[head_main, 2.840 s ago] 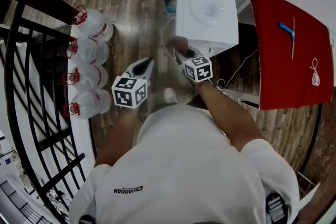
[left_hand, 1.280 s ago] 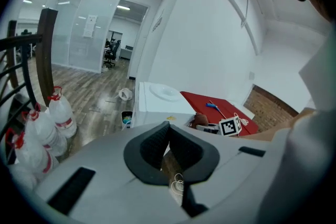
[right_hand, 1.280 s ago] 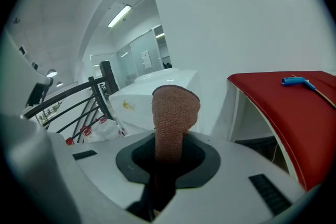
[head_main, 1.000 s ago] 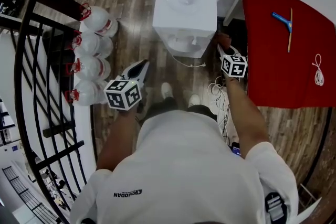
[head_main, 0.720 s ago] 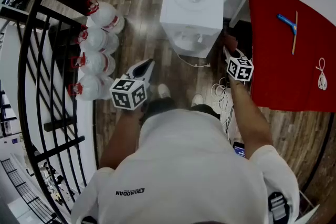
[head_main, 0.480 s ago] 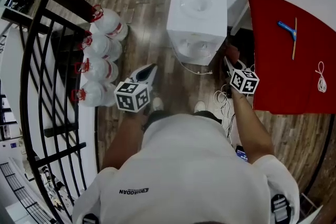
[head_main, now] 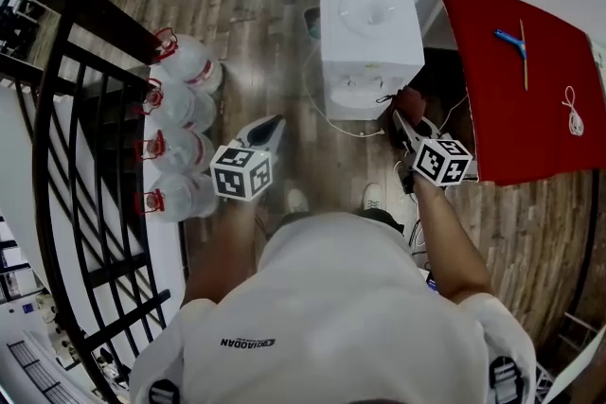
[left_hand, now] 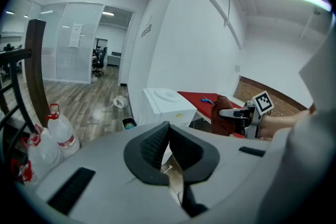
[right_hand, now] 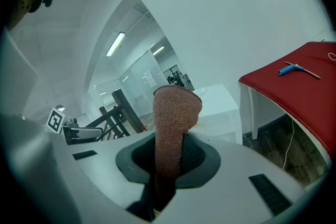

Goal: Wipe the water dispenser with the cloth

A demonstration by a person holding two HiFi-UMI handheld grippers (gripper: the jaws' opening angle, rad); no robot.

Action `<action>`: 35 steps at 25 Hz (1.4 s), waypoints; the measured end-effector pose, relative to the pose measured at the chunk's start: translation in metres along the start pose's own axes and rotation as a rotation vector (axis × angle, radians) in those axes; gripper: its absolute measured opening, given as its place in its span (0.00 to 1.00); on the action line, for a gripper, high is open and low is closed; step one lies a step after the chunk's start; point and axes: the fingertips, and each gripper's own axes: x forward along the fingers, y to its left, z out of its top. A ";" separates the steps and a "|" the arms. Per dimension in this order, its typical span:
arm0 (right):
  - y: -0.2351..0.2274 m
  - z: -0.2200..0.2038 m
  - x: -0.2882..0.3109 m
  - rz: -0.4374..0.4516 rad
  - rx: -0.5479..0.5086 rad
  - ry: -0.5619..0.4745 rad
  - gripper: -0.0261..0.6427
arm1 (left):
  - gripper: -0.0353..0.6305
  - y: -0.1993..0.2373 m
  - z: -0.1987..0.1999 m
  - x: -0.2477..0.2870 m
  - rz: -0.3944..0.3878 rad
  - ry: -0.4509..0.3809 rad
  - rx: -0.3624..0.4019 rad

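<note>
Looks like I'm mid-wipe, somewhere around the right side. My right gripper [head_main: 405,122] is clamped on the rust-brown cloth [right_hand: 176,113], which pokes up out of the jaws. It sits just off the front right corner of the water dispenser [head_main: 371,28], in the gap between it and the left edge of the red table [head_main: 516,99]. From the head view I can't tell if the cloth is actually touching the panel.

The left gripper [head_main: 271,126] has its jaws closed tip to tip with nothing in them. It hangs over the floor off the dispenser's front left corner, not doing anything, with the water bottles [head_main: 180,104] off to its left.

Next move, I reckon: press the cloth flat on that right wall and drag it, watching the cable [head_main: 343,126] by the front edge.
</note>
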 end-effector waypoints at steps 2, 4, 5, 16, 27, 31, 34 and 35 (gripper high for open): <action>0.023 -0.001 0.003 -0.009 -0.003 -0.017 0.12 | 0.04 0.017 0.001 -0.007 -0.022 0.000 0.008; 0.044 -0.004 0.008 -0.019 -0.005 -0.034 0.12 | 0.04 0.033 0.000 -0.013 -0.043 0.003 0.020; 0.054 -0.006 0.010 -0.024 -0.005 -0.043 0.12 | 0.04 0.040 0.000 -0.016 -0.053 0.004 0.025; 0.138 -0.009 0.050 0.019 -0.037 -0.062 0.12 | 0.04 0.103 0.002 -0.053 -0.086 -0.007 0.046; 0.164 0.010 0.153 0.098 -0.014 -0.035 0.12 | 0.04 0.174 0.036 -0.038 -0.056 0.008 0.054; 0.150 0.032 0.190 0.073 0.040 -0.086 0.12 | 0.04 0.200 0.057 -0.003 -0.091 0.057 0.112; 0.128 0.058 0.212 0.044 0.084 -0.132 0.12 | 0.04 0.215 0.086 0.029 -0.112 0.063 0.136; 0.120 0.066 0.217 0.031 0.105 -0.149 0.12 | 0.04 0.217 0.097 0.038 -0.126 0.059 0.151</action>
